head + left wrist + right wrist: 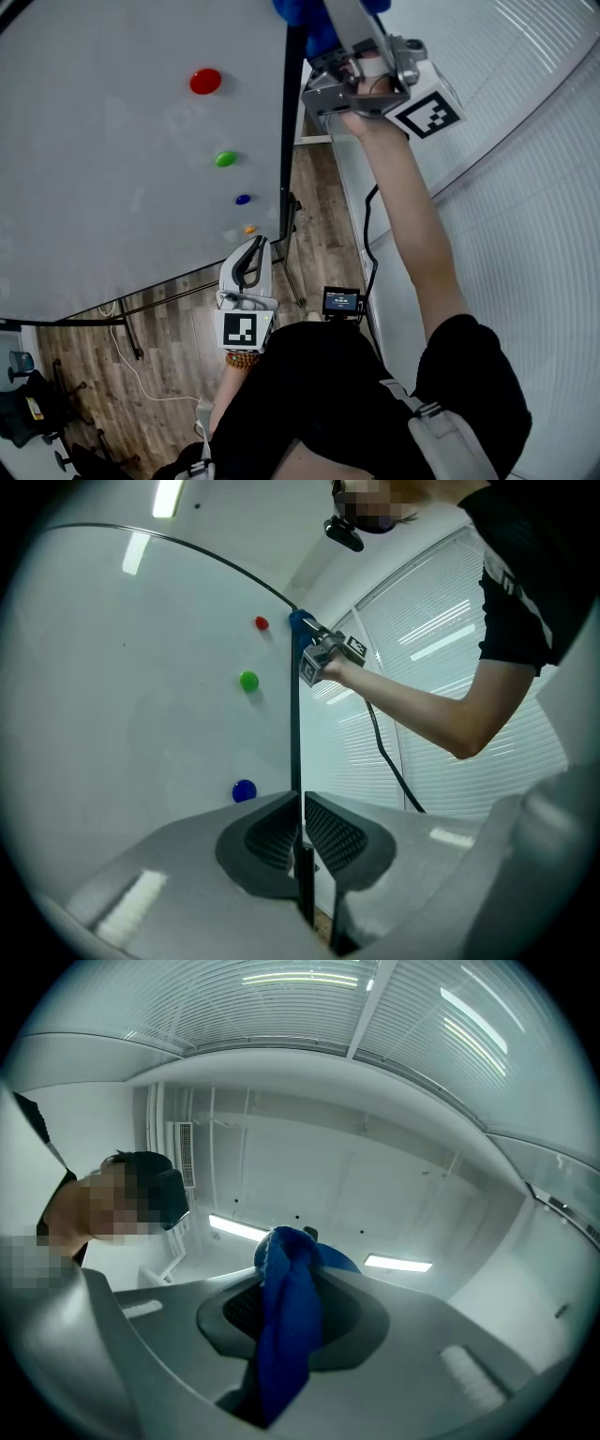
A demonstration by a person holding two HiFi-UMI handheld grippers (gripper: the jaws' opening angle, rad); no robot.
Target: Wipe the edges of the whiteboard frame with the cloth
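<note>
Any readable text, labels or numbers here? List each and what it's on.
No readable text.
Cube on the right gripper: square marker pattern, no letters.
Cube on the left gripper: the same.
Small screen: too small to read.
Yellow tag, bottom left: too small.
The whiteboard: no writing, only magnets.

Black short-sleeved shirt (319,394), bead bracelet (242,359) at seven o'clock. The grey left gripper (254,246) and right gripper (287,1246) carry black-and-white marker cubes (427,108), with a black cable (367,234).

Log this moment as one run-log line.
right gripper: shut on blue cloth, at whiteboard frame side edge, high | left gripper: jaws shut on whiteboard frame, lower down
</note>
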